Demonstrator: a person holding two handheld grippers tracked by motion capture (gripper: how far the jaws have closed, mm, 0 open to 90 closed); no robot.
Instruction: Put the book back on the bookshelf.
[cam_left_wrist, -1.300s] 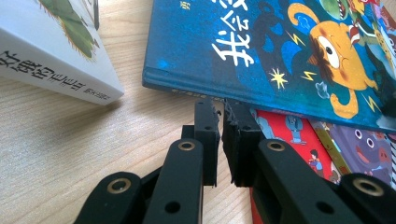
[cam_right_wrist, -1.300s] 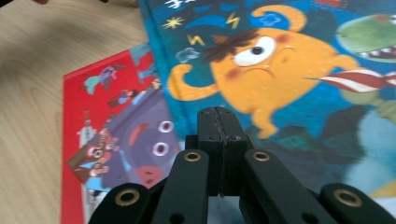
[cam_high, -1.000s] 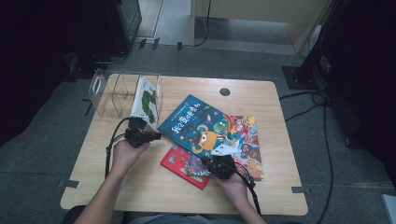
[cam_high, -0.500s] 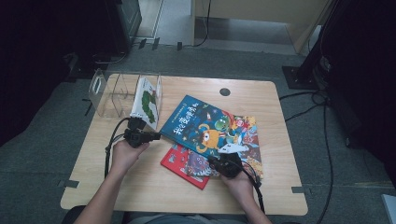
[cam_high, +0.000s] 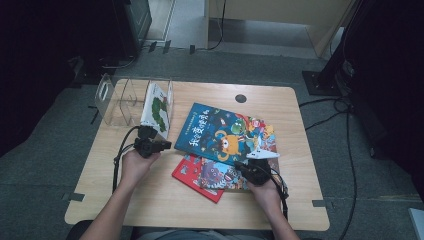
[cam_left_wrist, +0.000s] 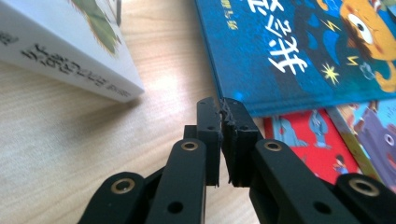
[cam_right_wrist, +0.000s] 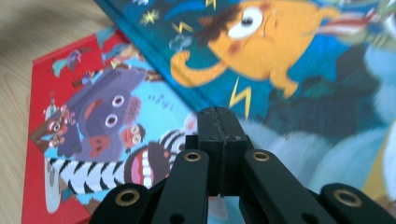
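Both my grippers closed, holding nothing

My left gripper (cam_high: 161, 145) sits between the white book (cam_high: 156, 108) and blue monster book (cam_high: 220, 132); my right gripper (cam_high: 243, 166) is over the red book (cam_high: 192, 172) pile, jaws pressed together.

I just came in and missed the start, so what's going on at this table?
A person is working with picture books on a wooden table, holding a claw in each hand. The left claw is shut and empty beside the blue book, near a white book leaning in a clear rack. The right claw is shut too, over the stack where the blue book lies on a red book. Neither grips anything.
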